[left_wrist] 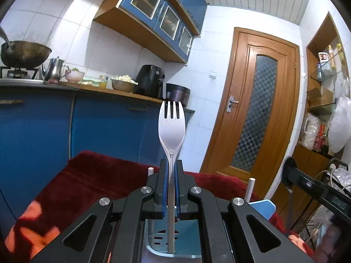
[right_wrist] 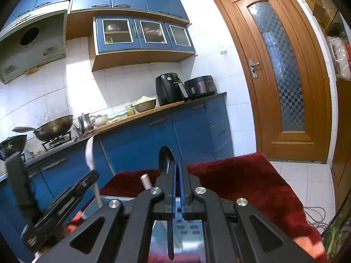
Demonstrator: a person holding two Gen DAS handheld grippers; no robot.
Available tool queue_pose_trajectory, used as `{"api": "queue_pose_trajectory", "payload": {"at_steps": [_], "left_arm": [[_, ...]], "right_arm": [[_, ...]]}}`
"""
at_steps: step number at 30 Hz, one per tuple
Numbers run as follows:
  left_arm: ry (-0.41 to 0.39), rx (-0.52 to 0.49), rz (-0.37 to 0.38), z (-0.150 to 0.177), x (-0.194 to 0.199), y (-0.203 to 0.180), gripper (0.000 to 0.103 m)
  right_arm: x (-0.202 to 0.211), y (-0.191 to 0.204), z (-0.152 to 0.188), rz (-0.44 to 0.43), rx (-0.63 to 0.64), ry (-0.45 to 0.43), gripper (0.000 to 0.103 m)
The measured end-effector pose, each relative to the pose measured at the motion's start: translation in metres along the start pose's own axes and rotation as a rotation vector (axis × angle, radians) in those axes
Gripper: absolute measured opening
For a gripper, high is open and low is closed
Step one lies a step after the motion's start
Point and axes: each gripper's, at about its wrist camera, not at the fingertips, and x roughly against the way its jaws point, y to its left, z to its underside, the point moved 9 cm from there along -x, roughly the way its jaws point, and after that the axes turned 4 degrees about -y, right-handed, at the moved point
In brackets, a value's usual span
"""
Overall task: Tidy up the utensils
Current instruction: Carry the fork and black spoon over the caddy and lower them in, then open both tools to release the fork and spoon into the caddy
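Observation:
A white plastic fork (left_wrist: 171, 122) stands upright, tines up, with my left gripper (left_wrist: 171, 164) shut on its neck. Its handle reaches down into a light blue slotted utensil holder (left_wrist: 188, 236) right below the jaws. In the right wrist view my right gripper (right_wrist: 176, 166) is shut on a black spoon (right_wrist: 166, 160), bowl up, and the handle hangs down over the same holder (right_wrist: 190, 236). The left gripper (right_wrist: 93, 176) with the fork (right_wrist: 90, 153) shows at the left of that view. The right gripper (left_wrist: 291, 168) shows at the right edge of the left wrist view.
The holder sits on a dark red cloth (left_wrist: 98, 175) over a table. White sticks (left_wrist: 251, 188) (right_wrist: 144, 180) rise beside the holder. Behind are blue kitchen cabinets (right_wrist: 153, 135), a counter with a wok (right_wrist: 54, 128), and a wooden door (right_wrist: 285, 76).

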Motion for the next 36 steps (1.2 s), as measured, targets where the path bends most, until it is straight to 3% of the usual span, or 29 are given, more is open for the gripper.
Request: {"api": "queue_pose_trajectory", "payload": {"at_steps": [6,12,21,25,29,32,36], "left_arm": [[0.004,0.003,0.004,0.004,-0.001,0.001,0.005],[0.018,0.0,0.011,0.007,-0.005,0.001,0.005],[0.046,-0.01,0.031,0.012,-0.008,-0.004,0.006],[0.069,-0.003,0.044,0.015,-0.011,-0.005,0.016],[0.077,-0.011,0.046,0.018,-0.011,-0.007,0.019],[0.082,-0.003,0.052,0.017,-0.009,-0.009,0.028],[0.097,-0.007,0.059,0.015,-0.006,-0.014,0.03]], "right_arm": [[-0.029,-0.007,0.012,0.036,0.02,-0.007,0.004],[-0.031,-0.006,0.028,0.053,0.093,-0.005,0.004],[-0.028,-0.004,0.03,0.041,0.095,0.016,0.004],[-0.025,-0.003,0.034,0.037,0.108,0.051,0.009],[-0.02,0.001,0.039,0.03,0.143,0.087,0.01],[-0.019,0.001,0.046,0.013,0.117,0.122,0.01],[-0.013,-0.003,0.048,0.01,0.073,0.135,0.015]]}}
